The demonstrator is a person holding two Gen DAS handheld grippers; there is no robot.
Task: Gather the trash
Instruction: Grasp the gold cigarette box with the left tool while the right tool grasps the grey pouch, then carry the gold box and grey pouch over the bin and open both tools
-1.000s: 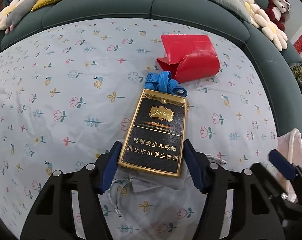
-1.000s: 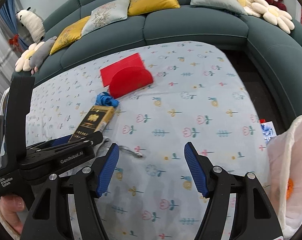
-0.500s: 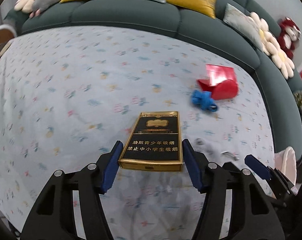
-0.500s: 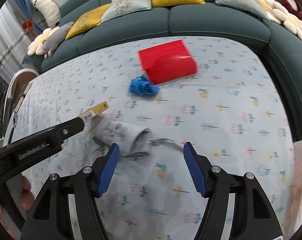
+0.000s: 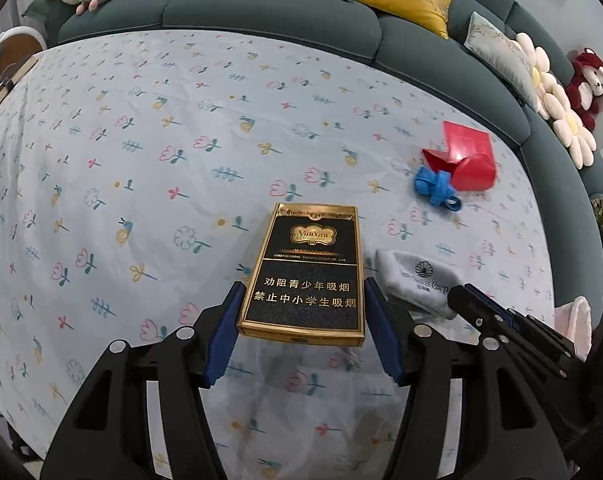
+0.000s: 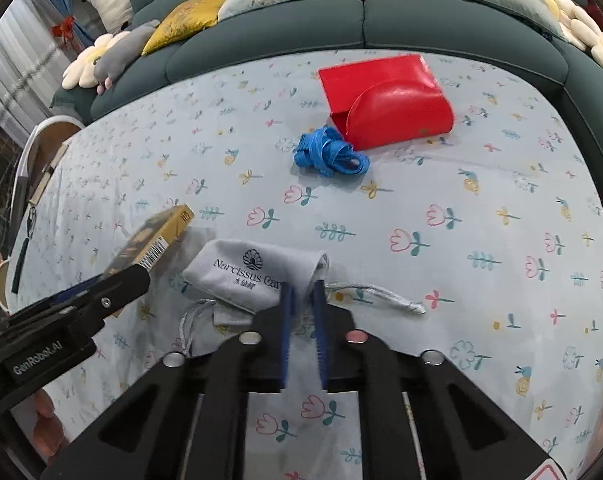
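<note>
Swung since a moment ago: right gripper (image 6: 301, 292), earlier spread wide above the cloth, now pinched together on the near edge of the grey drawstring pouch (image 6: 257, 276); left gripper (image 5: 301, 312) lifted with the black-and-gold cigarette pack (image 5: 307, 272) clamped between its blue pads, clear of the cloth. Spread across the whole scene, pale floral tablecloth (image 6: 481, 220), ringed at the far side by dark green sofa (image 6: 421, 16) with yellow and grey cushions. Far centre-right, red glossy paper box (image 6: 385, 100), open and lying on its side. Just near-left of it and touching, tangled blue ribbon (image 6: 329, 152). Near centre, pouch flat on the cloth, printed "Narcissus", its cord (image 6: 381, 296) trailing right. Left of the pouch, pack held tilted, barcode side showing.
</note>
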